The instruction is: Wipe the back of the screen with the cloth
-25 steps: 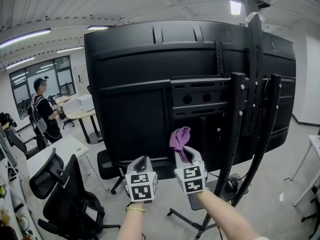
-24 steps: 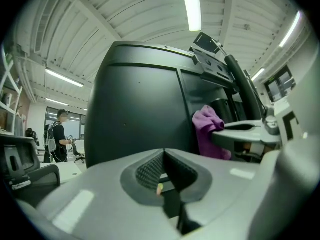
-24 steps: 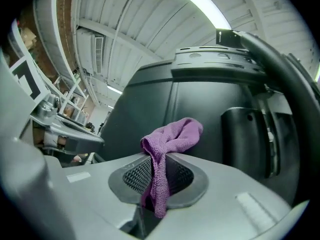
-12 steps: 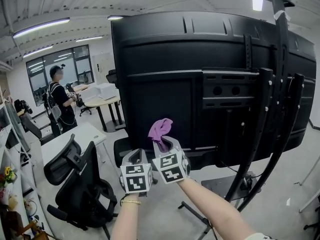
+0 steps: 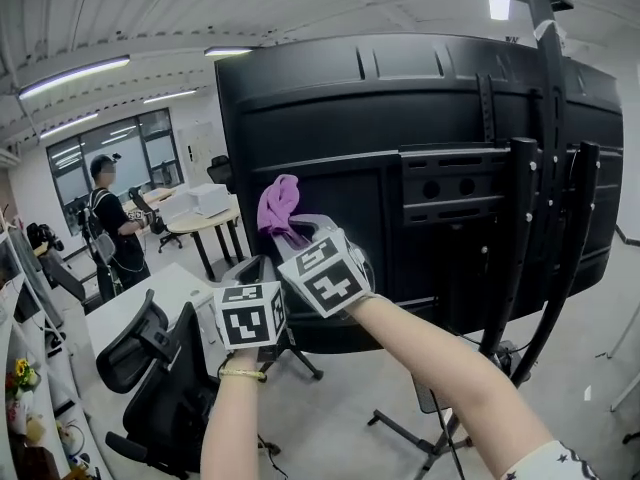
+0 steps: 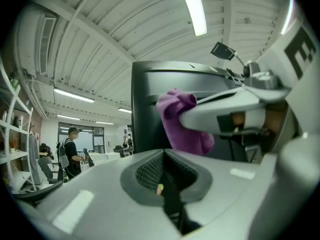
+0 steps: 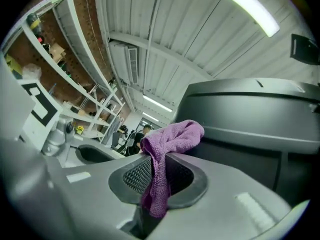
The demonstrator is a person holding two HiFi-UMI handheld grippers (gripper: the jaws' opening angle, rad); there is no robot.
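The big black back of the screen (image 5: 400,118) fills the head view, mounted on a black stand (image 5: 520,248). My right gripper (image 5: 295,230) is shut on the purple cloth (image 5: 277,206), whose bunched end is raised near the screen's lower left panel; I cannot tell if it touches. In the right gripper view the cloth (image 7: 167,149) hangs between the jaws with the screen (image 7: 250,114) just beyond. My left gripper (image 5: 262,268) sits lower left of the right one, shut with nothing in it. The left gripper view shows the cloth (image 6: 182,121) and the screen's edge (image 6: 145,109).
A person (image 5: 110,223) with a backpack stands at the far left by white desks (image 5: 200,218). A black office chair (image 5: 150,368) stands below my left arm. The stand's legs (image 5: 420,433) spread over the floor at lower right.
My right gripper has risen with the cloth, from below the screen's bottom edge up to its lower left panel. The left gripper has risen a little beside it.
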